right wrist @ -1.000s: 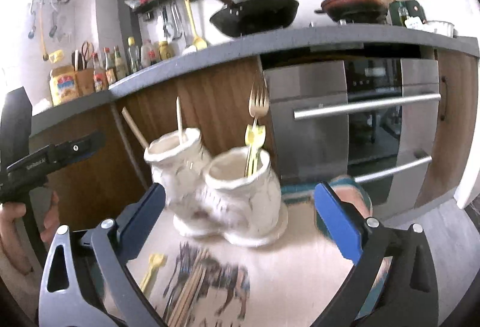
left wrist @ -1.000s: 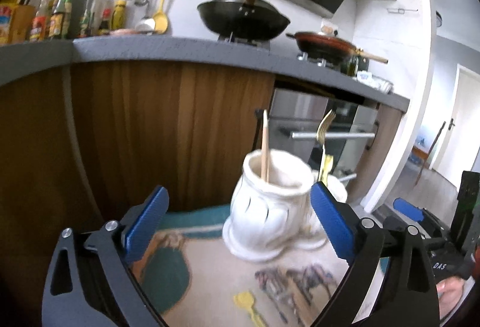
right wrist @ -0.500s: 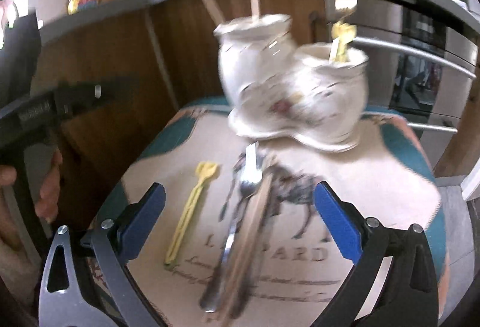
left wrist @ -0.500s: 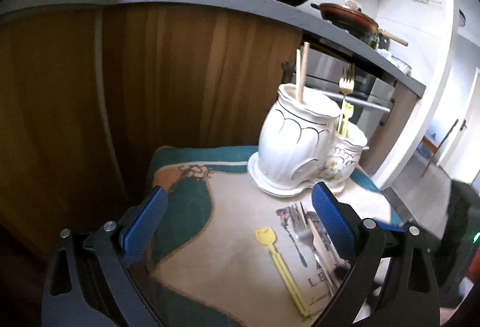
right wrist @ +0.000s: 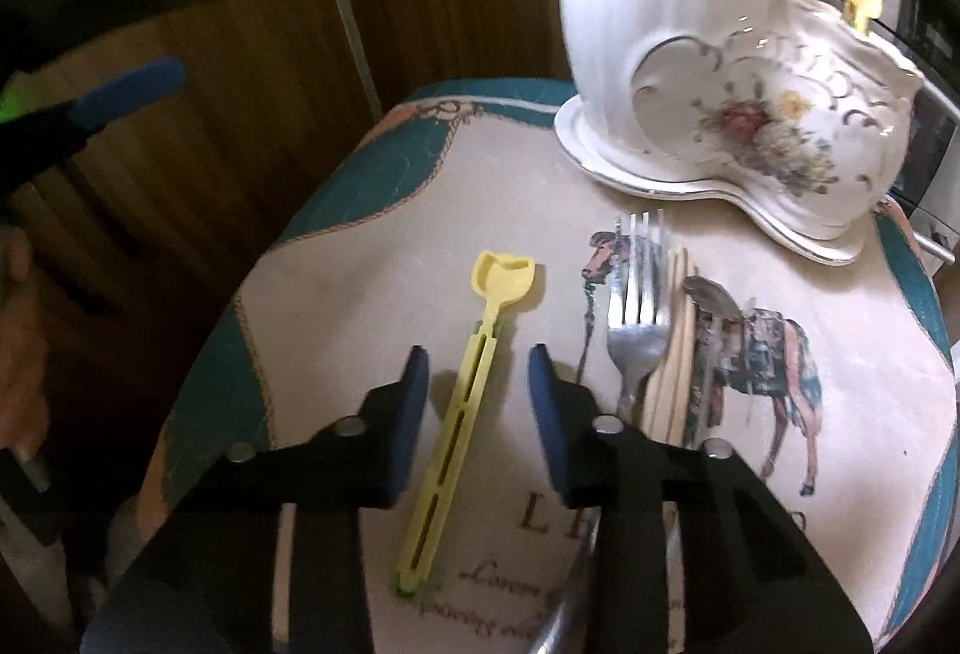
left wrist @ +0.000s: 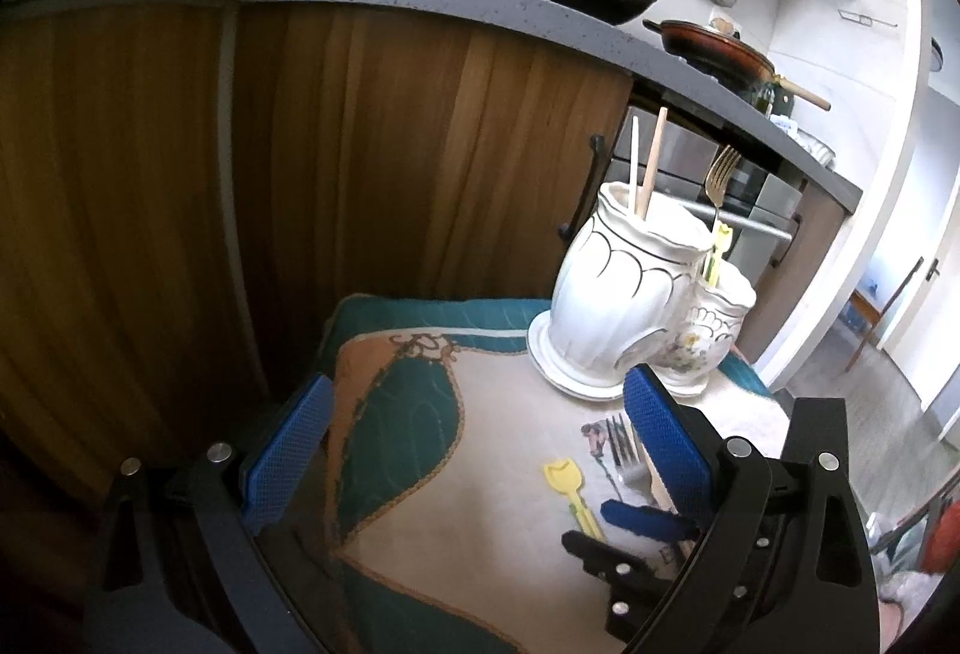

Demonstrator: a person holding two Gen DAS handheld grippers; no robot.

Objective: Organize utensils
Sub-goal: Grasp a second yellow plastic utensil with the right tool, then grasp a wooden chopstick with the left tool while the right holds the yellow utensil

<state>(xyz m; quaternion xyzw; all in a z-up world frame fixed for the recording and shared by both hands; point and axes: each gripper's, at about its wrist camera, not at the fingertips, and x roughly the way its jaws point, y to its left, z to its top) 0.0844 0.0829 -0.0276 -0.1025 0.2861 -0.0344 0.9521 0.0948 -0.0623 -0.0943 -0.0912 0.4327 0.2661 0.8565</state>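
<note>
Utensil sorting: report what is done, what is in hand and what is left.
Done: two sticks stand in the tall white ceramic holder; a gold fork stands in the shorter floral holder.
In hand: the right tongs, open, straddle the yellow plastic spade-shaped utensil, not gripping it. The left tongs are open and empty.
Left: that utensil, the silver metal fork and the wooden sticks on the printed cloth.

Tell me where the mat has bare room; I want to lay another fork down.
Free: the mat left of the yellow clip, toward the wooden cabinet. Crowded: fork and chopsticks lie side by side below the white holder.
</note>
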